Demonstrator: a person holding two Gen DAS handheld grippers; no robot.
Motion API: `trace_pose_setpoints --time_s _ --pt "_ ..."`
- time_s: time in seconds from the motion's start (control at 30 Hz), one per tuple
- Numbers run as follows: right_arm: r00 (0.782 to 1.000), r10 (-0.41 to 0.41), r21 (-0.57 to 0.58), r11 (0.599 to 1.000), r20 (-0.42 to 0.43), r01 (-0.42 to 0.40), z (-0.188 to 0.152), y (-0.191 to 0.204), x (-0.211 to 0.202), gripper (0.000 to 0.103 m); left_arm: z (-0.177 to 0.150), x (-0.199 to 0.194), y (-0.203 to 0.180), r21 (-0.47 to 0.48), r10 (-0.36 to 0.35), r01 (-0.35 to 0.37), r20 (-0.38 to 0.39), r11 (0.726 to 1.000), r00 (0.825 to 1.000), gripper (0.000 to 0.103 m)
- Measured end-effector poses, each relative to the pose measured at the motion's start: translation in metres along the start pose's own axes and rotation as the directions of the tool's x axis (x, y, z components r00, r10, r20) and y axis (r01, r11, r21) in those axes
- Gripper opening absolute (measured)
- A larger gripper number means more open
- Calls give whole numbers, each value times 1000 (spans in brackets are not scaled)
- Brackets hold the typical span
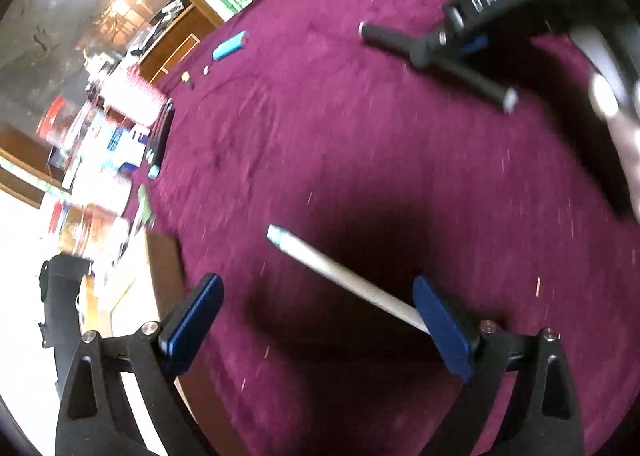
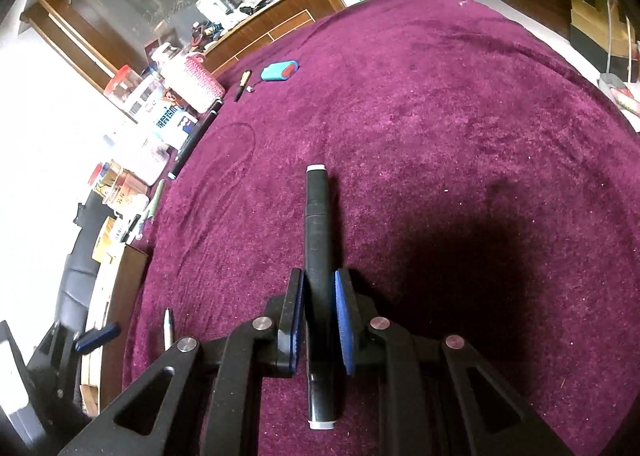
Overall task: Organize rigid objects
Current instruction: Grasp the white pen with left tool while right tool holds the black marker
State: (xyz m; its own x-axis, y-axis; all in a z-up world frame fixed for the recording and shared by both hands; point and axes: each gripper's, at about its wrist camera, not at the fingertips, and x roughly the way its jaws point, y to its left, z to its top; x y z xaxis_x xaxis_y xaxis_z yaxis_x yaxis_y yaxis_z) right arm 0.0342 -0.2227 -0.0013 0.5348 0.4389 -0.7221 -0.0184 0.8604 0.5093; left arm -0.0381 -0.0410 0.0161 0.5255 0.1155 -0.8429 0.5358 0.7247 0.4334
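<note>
Right gripper (image 2: 318, 326): jaws clenched on a black marker (image 2: 318, 256), blue pads pressed against its barrel near mid-length, so both white-tipped ends overhang and the marker points forward along the fingers; a balanced carry, by my reading, held clear above the cloth. Marker is a smooth matte cylinder, slightly stepped where cap meets body. In the left view the same marker (image 1: 436, 59) shows up high and to the right, in that gripper's jaws. Left gripper (image 1: 316, 326): jaws released and wide apart, holding nothing, hanging just over a pale pen (image 1: 344, 278) that lies slantwise on the table; its near end runs behind the right-hand pad, contact not resolvable. Probably lining up for a grasp. Pen is slim and light-coloured, with a bluish-white end. Table cover is a magenta velvet cloth (image 2: 440, 127), napped and lint-flecked. Farther off on the cloth: a blue case with red end (image 2: 280, 70), a dark pen (image 2: 242, 85) beside it, well apart from both grippers. Far edge: a pink ribbed container (image 2: 194, 81) among blurred jars and boxes.
</note>
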Motion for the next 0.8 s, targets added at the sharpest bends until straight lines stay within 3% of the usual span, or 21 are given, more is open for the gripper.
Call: trace_pose_setpoints --time_s 0.07,0.17,0.23,0.43,0.53,0.6,0.63,0.67,0.8 --pt "1000 -2 -1 1000 1 2 0 0 0 16 -15 -8 6 -19 -18 18 7 1000 1000 95" --pt "1000 -3 -3 1000 2 3 0 0 0 16 -30 -19 22 -124 -105 108 33 986 994 95" --pt "1000 -2 -2 1000 3 2 0 0 0 16 -33 -18 31 -203 -173 179 47 963 984 95" --pt "1000 0 -3 1000 5 0 0 0 0 16 -24 15 40 -367 -233 234 48 900 971 94" --pt "1000 7 4 1000 5 -7 0 -1 0 16 -30 21 40 -397 -289 301 93 867 953 74" --pt "1000 4 4 1000 5 -4 0 0 0 16 -36 14 42 -386 -283 307 118 870 952 46" --pt "1000 4 3 1000 6 -4 0 0 0 16 -38 12 44 -379 -278 304 123 874 953 26" --pt "1000 4 5 1000 6 -4 0 0 0 16 -40 11 46 -380 -281 308 125 872 951 16" --pt "1000 -1 2 1000 9 1 -1 0 0 16 -41 13 52 -401 -288 318 134 859 948 11"
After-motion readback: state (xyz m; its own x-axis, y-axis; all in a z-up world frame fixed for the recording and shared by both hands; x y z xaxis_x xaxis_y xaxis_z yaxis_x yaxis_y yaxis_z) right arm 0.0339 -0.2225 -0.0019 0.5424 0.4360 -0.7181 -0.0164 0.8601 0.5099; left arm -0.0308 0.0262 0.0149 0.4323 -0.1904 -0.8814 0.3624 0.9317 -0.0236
